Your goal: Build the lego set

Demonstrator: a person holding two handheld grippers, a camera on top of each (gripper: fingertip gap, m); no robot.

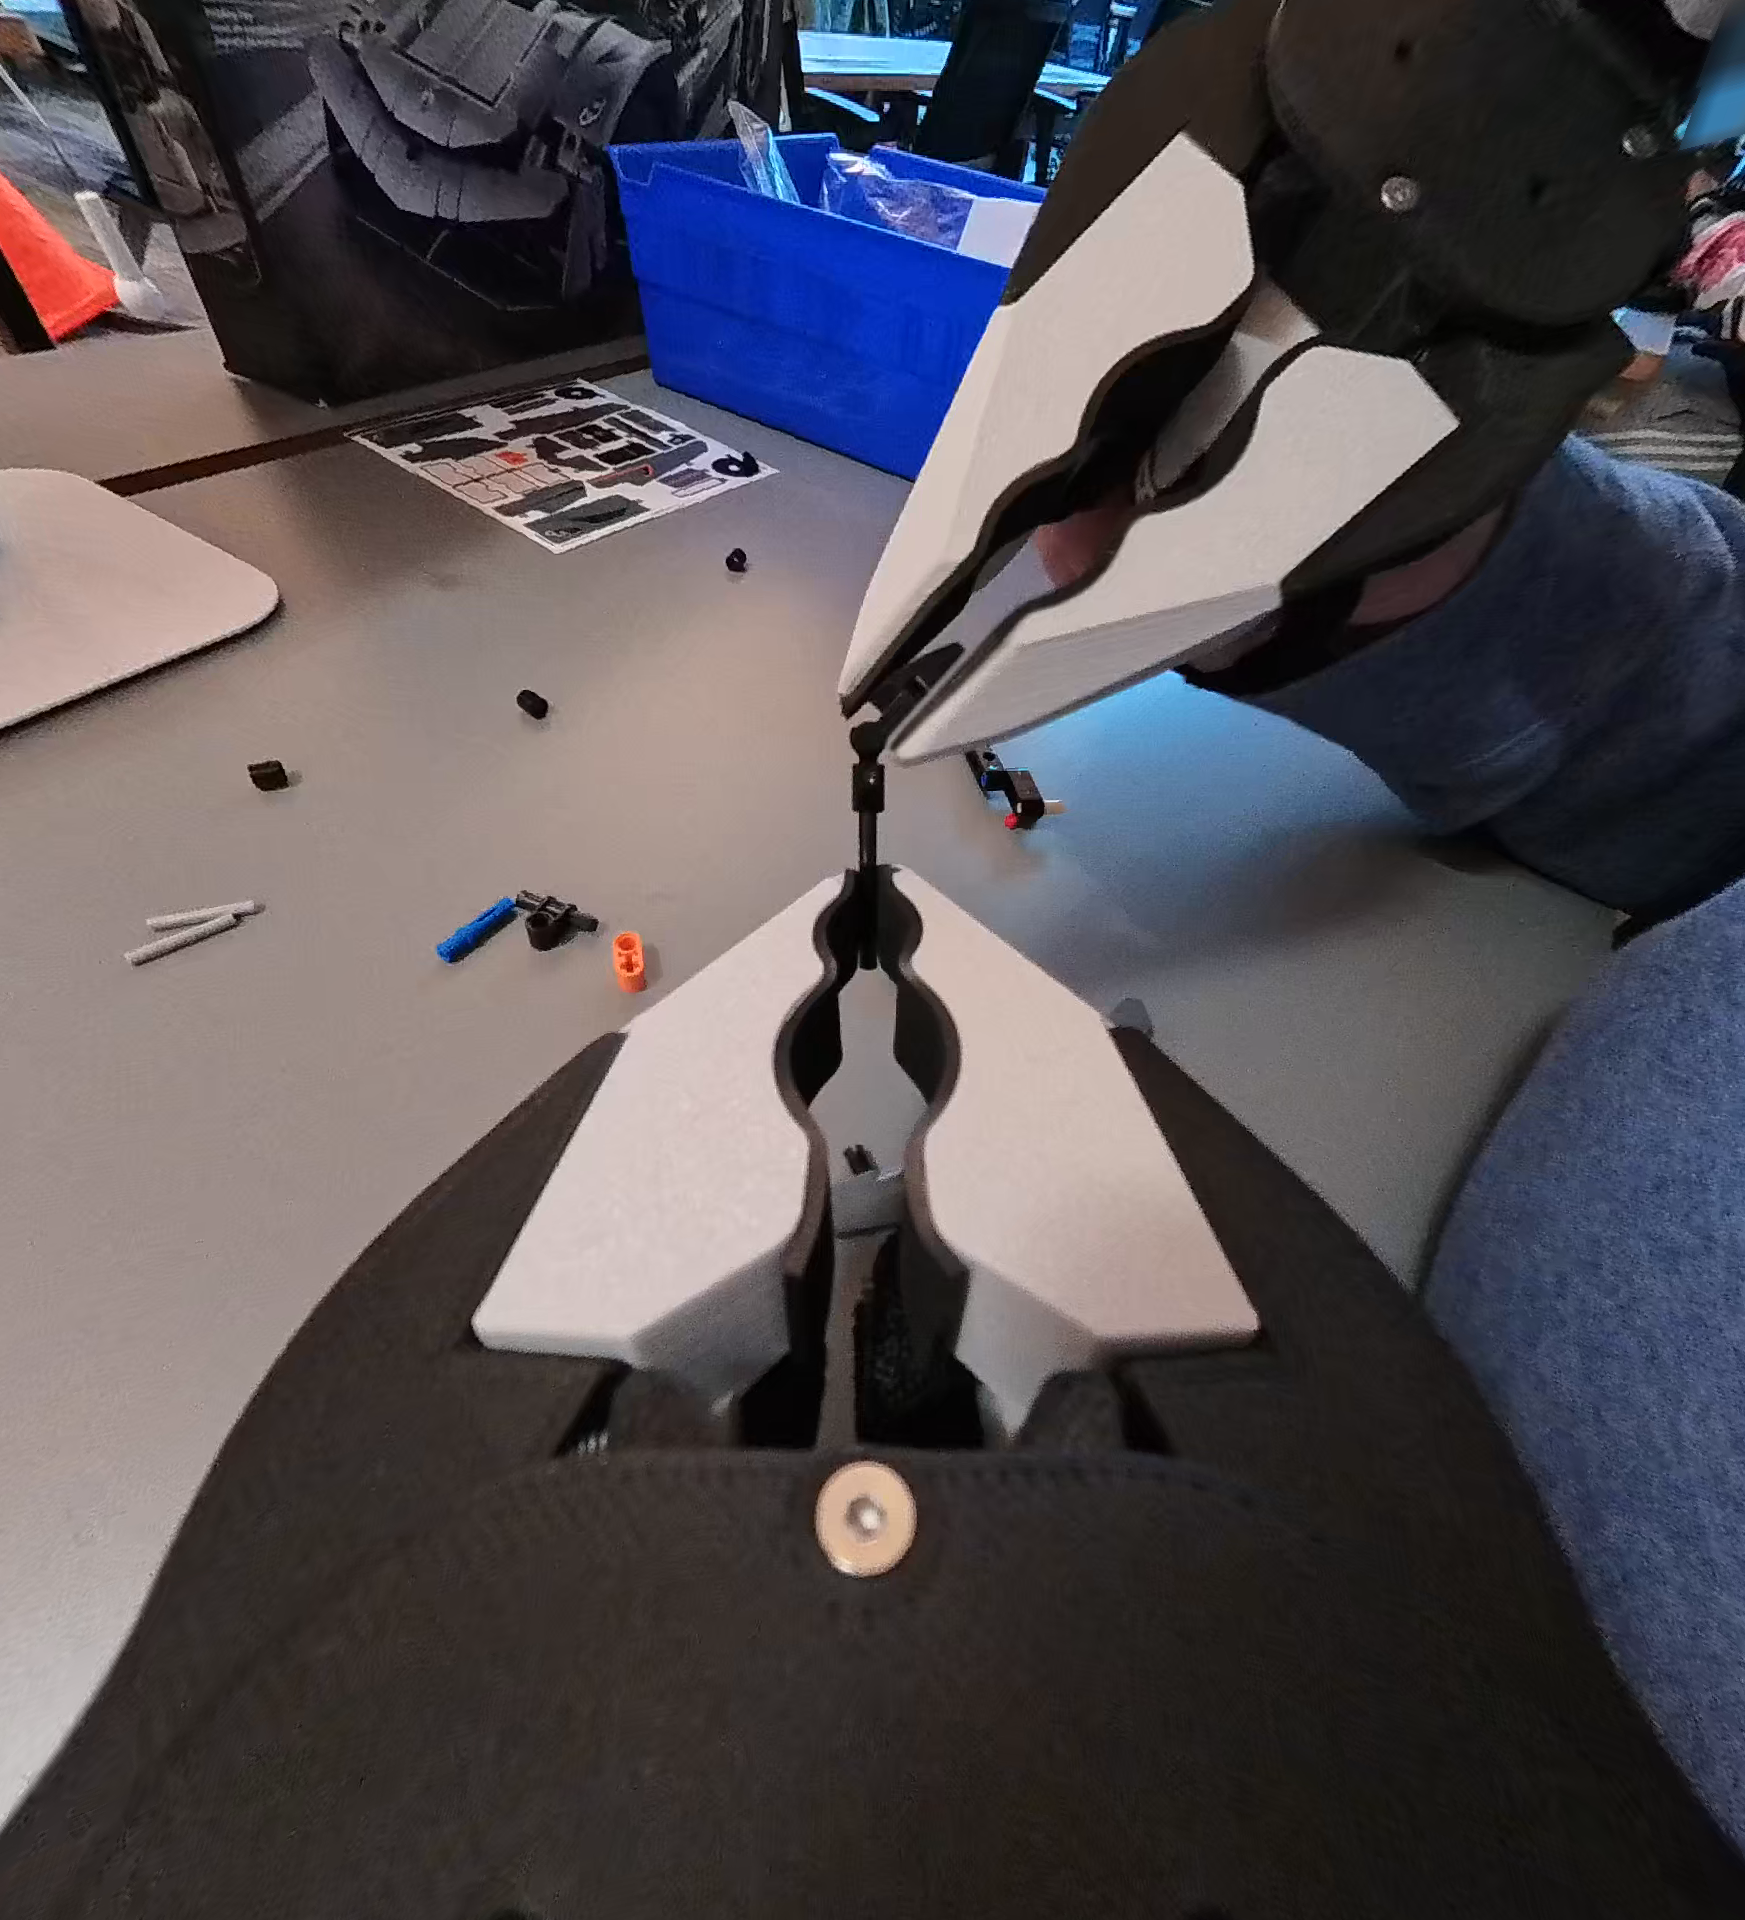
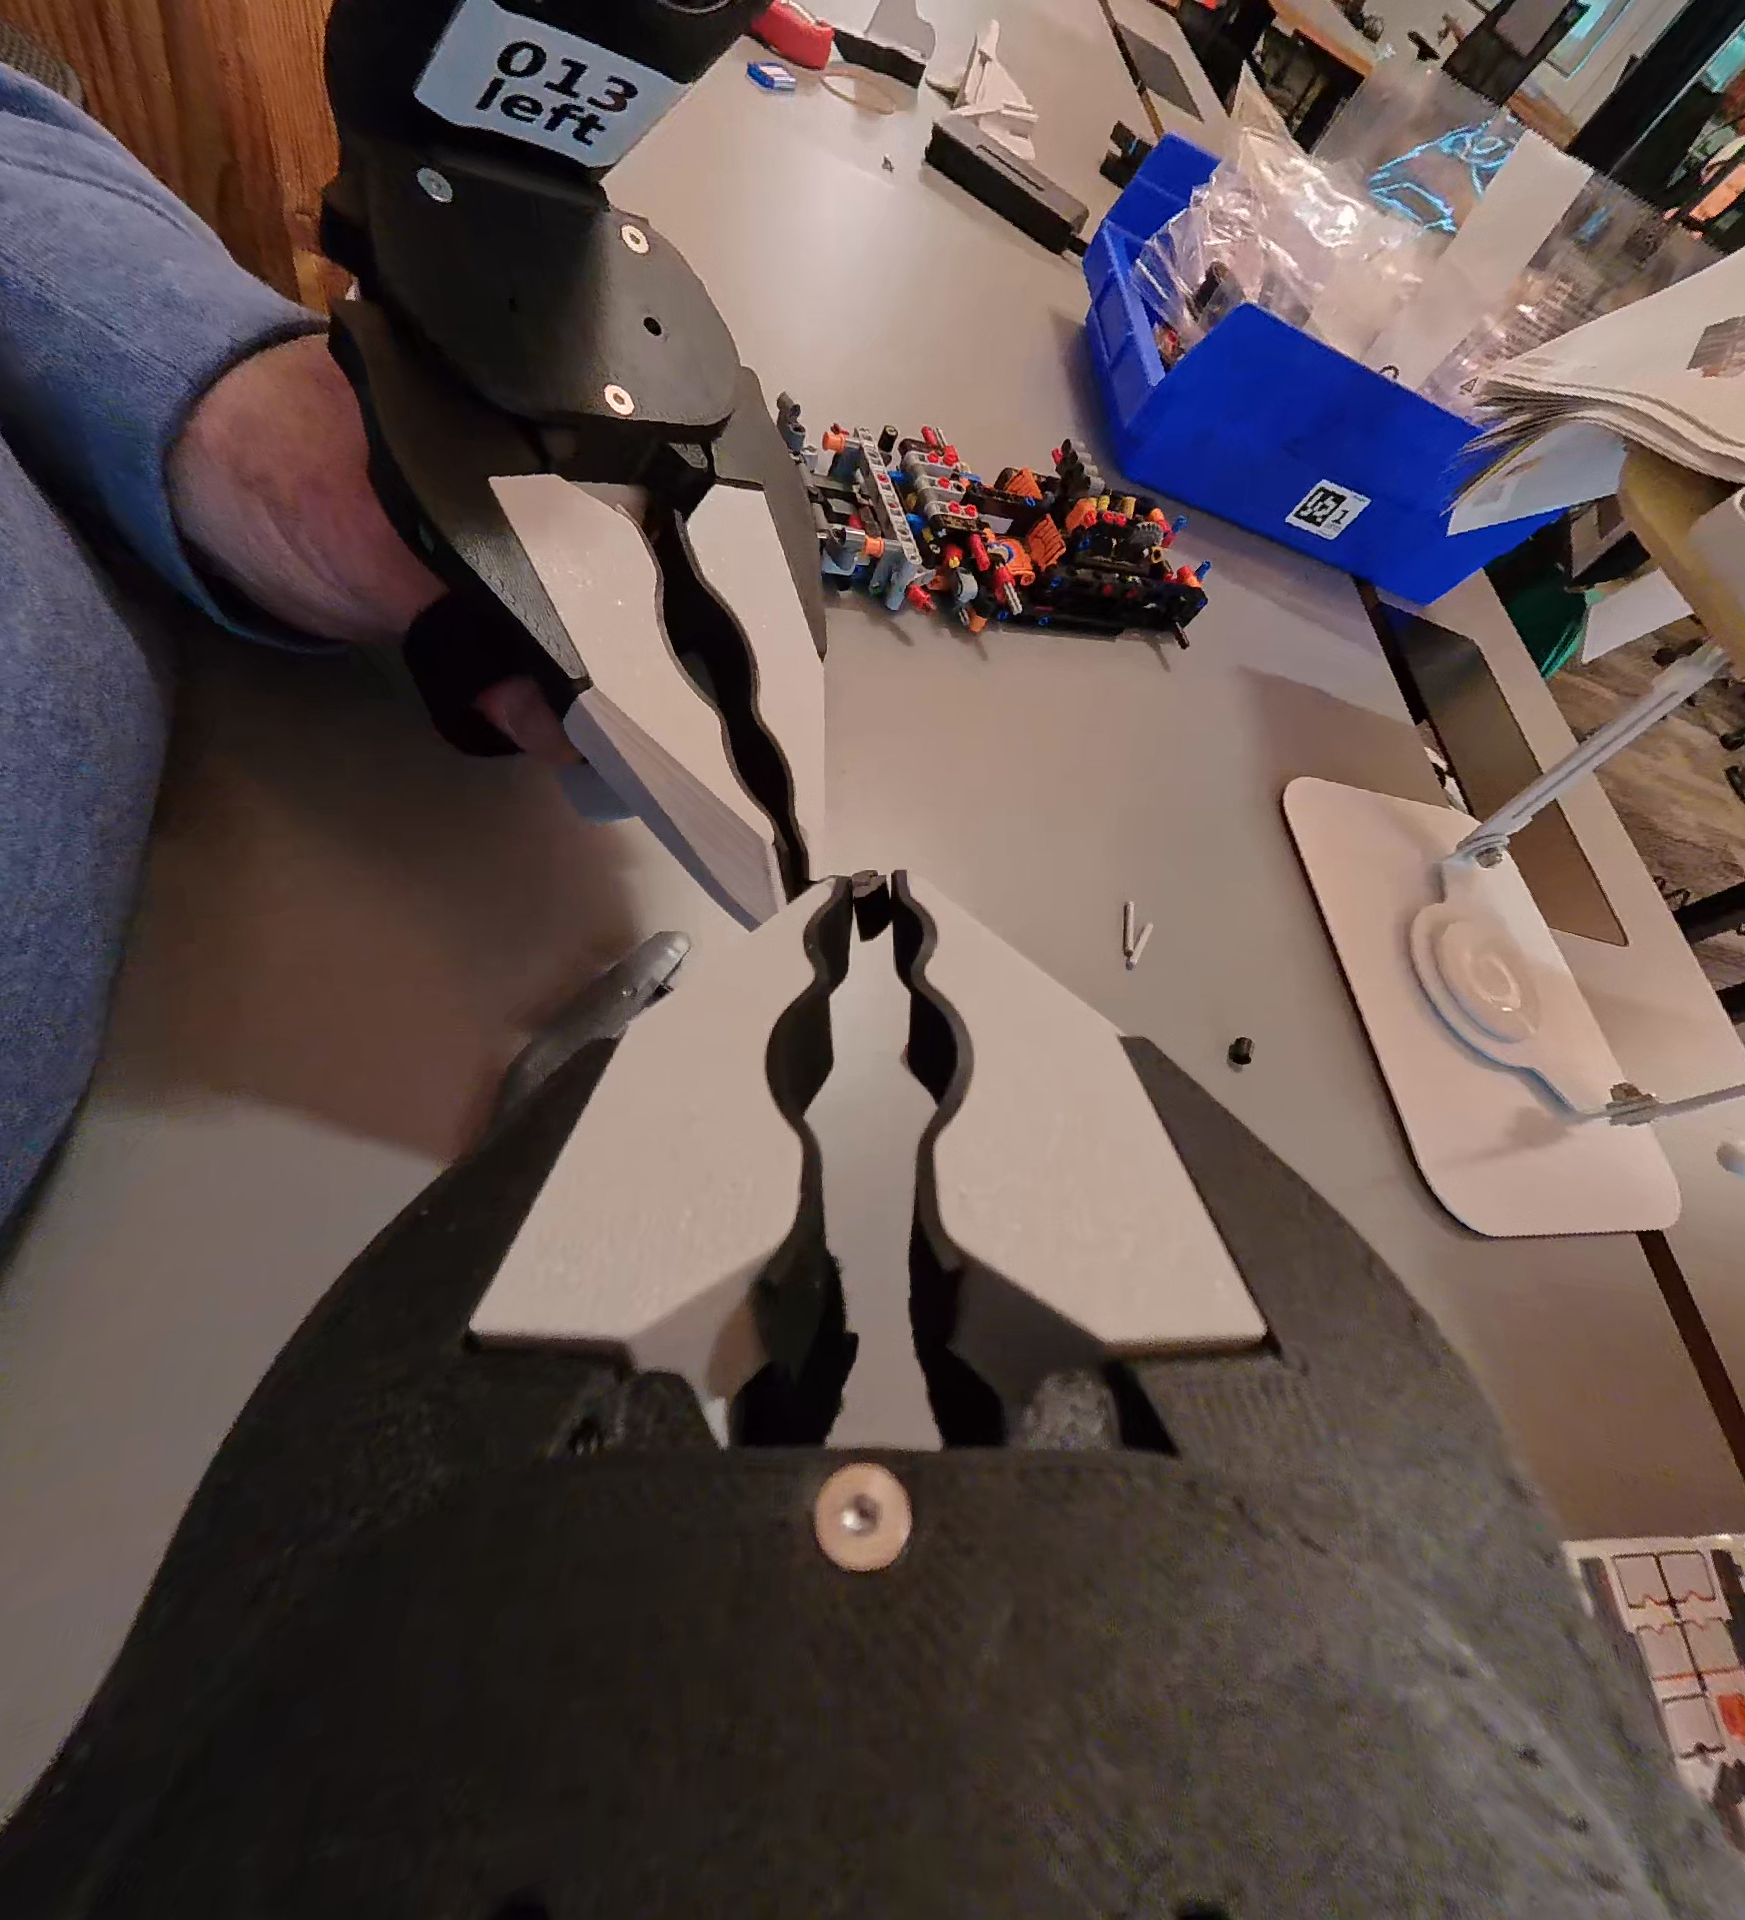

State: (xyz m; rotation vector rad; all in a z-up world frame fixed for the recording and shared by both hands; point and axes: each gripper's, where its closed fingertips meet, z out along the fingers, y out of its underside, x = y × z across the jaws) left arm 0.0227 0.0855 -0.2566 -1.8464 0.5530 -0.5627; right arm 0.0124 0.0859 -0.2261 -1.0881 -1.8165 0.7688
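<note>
In the left wrist view my left gripper (image 1: 868, 896) is shut on a thin black axle (image 1: 865, 844) that points forward above the grey table (image 1: 380, 1195). A small black bush (image 1: 865, 787) sits on the axle. My right gripper (image 1: 874, 722) comes down from the upper right and is shut on a small black connector (image 1: 862, 740) at the axle's far end. In the right wrist view my right gripper (image 2: 870, 885) pinches that black connector (image 2: 868, 906), and the left gripper (image 2: 791, 871) meets it tip to tip from the upper left. The axle is hidden there.
Loose parts lie to the left: a blue pin (image 1: 476, 928), a black connector (image 1: 551, 920), an orange connector (image 1: 629, 961), grey axles (image 1: 193, 928). A sticker sheet (image 1: 561, 462) and a blue bin (image 1: 806, 301) lie beyond. The part-built model (image 2: 1003, 530) and a white stand base (image 2: 1470, 1008) show in the right wrist view. The tips of both grippers are at nearly the same place.
</note>
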